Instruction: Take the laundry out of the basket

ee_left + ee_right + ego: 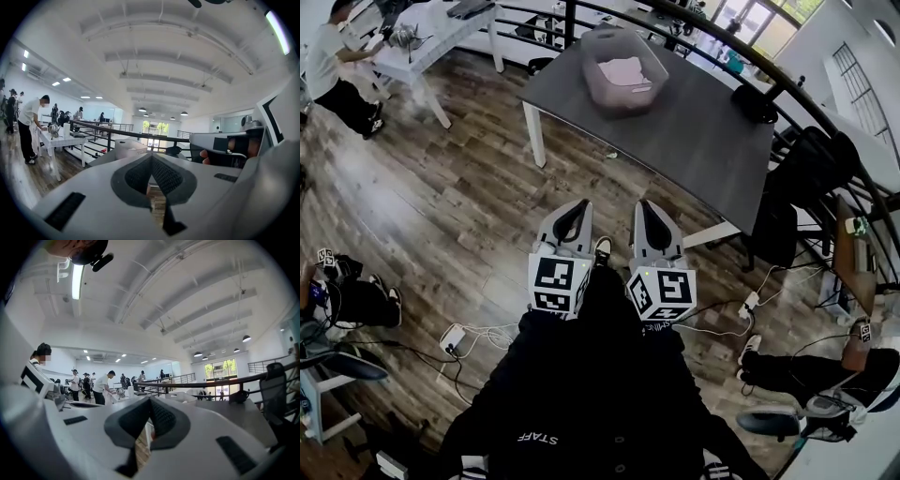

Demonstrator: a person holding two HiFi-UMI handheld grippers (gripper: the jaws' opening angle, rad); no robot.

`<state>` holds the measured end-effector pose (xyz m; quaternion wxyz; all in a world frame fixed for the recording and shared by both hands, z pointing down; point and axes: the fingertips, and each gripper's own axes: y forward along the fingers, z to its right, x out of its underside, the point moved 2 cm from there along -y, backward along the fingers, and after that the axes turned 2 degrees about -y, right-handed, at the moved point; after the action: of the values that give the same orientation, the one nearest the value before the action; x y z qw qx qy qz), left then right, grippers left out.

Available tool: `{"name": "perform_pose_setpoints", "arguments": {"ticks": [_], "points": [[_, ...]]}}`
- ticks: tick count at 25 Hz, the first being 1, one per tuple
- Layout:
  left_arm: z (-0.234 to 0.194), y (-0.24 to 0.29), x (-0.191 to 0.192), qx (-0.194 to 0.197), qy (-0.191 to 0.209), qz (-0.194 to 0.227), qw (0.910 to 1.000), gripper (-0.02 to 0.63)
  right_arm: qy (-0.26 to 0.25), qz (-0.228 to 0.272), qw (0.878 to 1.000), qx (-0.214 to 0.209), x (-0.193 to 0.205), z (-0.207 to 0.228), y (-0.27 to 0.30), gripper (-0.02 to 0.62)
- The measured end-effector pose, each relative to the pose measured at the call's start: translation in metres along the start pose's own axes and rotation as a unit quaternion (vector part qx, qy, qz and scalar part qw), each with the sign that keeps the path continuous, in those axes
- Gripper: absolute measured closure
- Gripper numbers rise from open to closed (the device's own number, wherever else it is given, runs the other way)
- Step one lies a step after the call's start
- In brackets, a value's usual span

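A pale translucent laundry basket (623,58) stands on the far part of a grey table (694,141), with pink and white laundry (626,70) inside. Both grippers are held low and close to my body, well short of the table. In the head view my left gripper (575,217) and right gripper (653,217) sit side by side over the wooden floor. Each is shut with nothing between its pads. The left gripper view shows its shut gripper (151,176) with the basket (127,148) far beyond. The right gripper (150,420) likewise points toward the basket (180,397).
A black chair (806,178) stands at the table's right end and a dark object (755,103) lies on the table's right part. A person (328,56) works at a white table (441,33) far left. Cables and a power strip (453,338) lie on the floor. A black railing (825,108) runs behind.
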<state>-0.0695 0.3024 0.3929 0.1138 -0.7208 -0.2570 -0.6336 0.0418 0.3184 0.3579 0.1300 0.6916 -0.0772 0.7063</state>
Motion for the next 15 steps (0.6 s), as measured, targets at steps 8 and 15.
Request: {"name": "perform_pose_setpoints", "arguments": {"ticks": [8, 15], "points": [[-0.05, 0.121, -0.026, -0.023, 0.001, 0.008, 0.9997, 0.604, 0.006, 0.006, 1.0, -0.007, -0.002, 0.06, 0.127, 0.581], [-0.079, 0.244, -0.068, -0.027, 0.006, 0.011, 0.9996, 0.604, 0.015, 0.004, 1.0, -0.017, -0.022, 0.127, 0.238, 0.581]]}}
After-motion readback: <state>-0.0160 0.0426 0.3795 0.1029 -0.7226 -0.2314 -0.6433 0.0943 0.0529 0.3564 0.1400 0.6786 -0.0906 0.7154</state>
